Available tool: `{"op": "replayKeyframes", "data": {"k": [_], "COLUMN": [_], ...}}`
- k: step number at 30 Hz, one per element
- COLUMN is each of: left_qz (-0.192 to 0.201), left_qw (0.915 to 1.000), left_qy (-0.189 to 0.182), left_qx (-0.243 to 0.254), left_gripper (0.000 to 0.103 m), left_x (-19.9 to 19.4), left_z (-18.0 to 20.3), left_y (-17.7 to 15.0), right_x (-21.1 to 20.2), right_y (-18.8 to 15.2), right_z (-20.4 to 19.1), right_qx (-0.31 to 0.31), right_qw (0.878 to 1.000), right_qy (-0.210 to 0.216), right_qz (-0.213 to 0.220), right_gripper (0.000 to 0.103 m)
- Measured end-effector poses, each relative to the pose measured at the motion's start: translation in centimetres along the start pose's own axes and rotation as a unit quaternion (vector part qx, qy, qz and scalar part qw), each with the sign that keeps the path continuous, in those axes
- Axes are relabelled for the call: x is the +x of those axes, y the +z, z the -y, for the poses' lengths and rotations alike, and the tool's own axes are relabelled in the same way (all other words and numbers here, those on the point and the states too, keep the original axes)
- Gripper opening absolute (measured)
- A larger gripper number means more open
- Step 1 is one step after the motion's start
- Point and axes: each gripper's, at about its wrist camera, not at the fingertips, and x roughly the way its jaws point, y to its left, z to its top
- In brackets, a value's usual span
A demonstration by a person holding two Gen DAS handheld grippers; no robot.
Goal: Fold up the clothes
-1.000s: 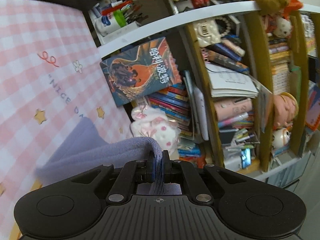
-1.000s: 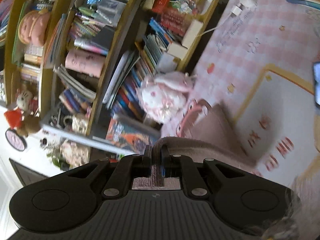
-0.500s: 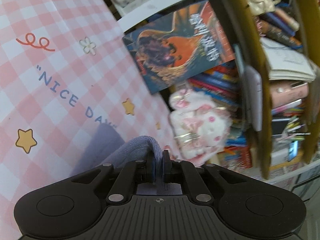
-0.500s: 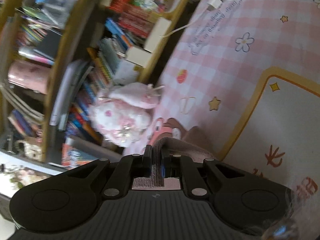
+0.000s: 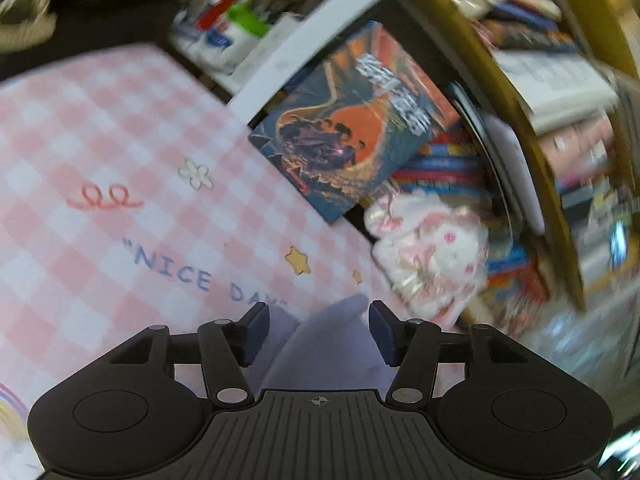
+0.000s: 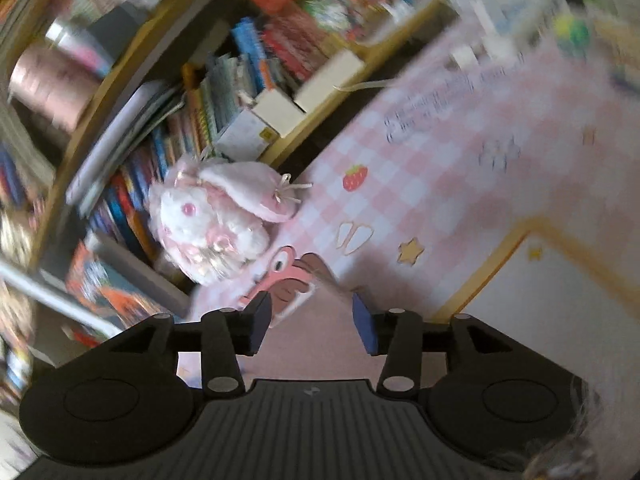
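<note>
left tongs (image 5: 318,330) spread wide, lavender cloth (image 5: 332,344) lying loose between my fingers, not pinched. ahead-left, pink checked counter (image 5: 100,152) open, flat, good room to pass. ahead-right blocked: plush bunny (image 5: 432,252) at counter edge, big book (image 5: 352,124) leaning beside it, bookshelf (image 5: 520,92) behind. right tongs (image 6: 312,322) also spread, pink garment (image 6: 304,340) below gap. i see same plush bunny (image 6: 216,220) ahead-left against bookshelf (image 6: 132,64); counter (image 6: 440,168) to right free.

My left camera looks low and close across the pink checked cloth (image 5: 100,152) toward the bookshelf (image 5: 516,92); my right does likewise (both catch the plush rabbit (image 6: 216,224)).
</note>
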Motion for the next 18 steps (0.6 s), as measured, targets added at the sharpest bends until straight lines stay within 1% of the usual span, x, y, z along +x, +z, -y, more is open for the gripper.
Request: {"op": "replayKeyframes", "data": {"k": [2,4,7,9,11,13,15,16,17,18], "left_qz": [-0.012,-0.03,-0.046,-0.045,-0.041,-0.041,-0.043,-0.046,-0.048,-0.046], "left_qw": [0.9987,0.9952,0.9903,0.9882,0.9869,0.9854,0.9831,0.9807,0.9782,0.9767], "left_qy": [0.006,0.014,0.023,0.038,0.046,0.053,0.058,0.058,0.059,0.053], "left_qx": [0.049,0.092,0.129,0.142,0.149,0.157,0.168,0.181,0.193,0.203], "left_gripper": [0.055,0.055,0.055,0.055,0.053,0.051,0.037,0.018,0.005,0.005], "left_x": [-0.1,0.3,1.0,1.2,1.4,1.7,1.9,2.0,2.0,1.7], "left_z": [0.7,1.5,2.3,2.6,2.6,2.6,2.8,3.1,3.4,3.8], "left_y": [-1.0,-2.2,-3.6,-3.9,-3.9,-3.8,-3.7,-3.8,-3.8,-3.8], "right_x": [-0.5,-0.2,0.9,1.7,2.3,2.5,2.6,2.7,2.6,2.6], "right_y": [-0.6,-1.7,-3.5,-4.4,-4.9,-5.1,-5.2,-5.2,-5.1,-5.1], "right_z": [-0.7,-1.2,-1.1,-0.9,-0.7,-0.2,0.1,0.3,0.3,0.1], "right_qx": [-0.063,-0.123,-0.176,-0.193,-0.2,-0.196,-0.189,-0.186,-0.187,-0.191], "right_qw": [0.998,0.991,0.981,0.976,0.972,0.972,0.973,0.974,0.975,0.975], "right_qy": [-0.023,-0.048,-0.078,-0.092,-0.116,-0.125,-0.122,-0.119,-0.113,-0.107], "right_qz": [0.001,-0.009,-0.036,-0.048,-0.047,-0.047,-0.049,-0.049,-0.048,-0.047], "right_gripper": [0.049,0.049,0.049,0.049,0.049,0.047,0.041,0.037,0.022,0.011]}}
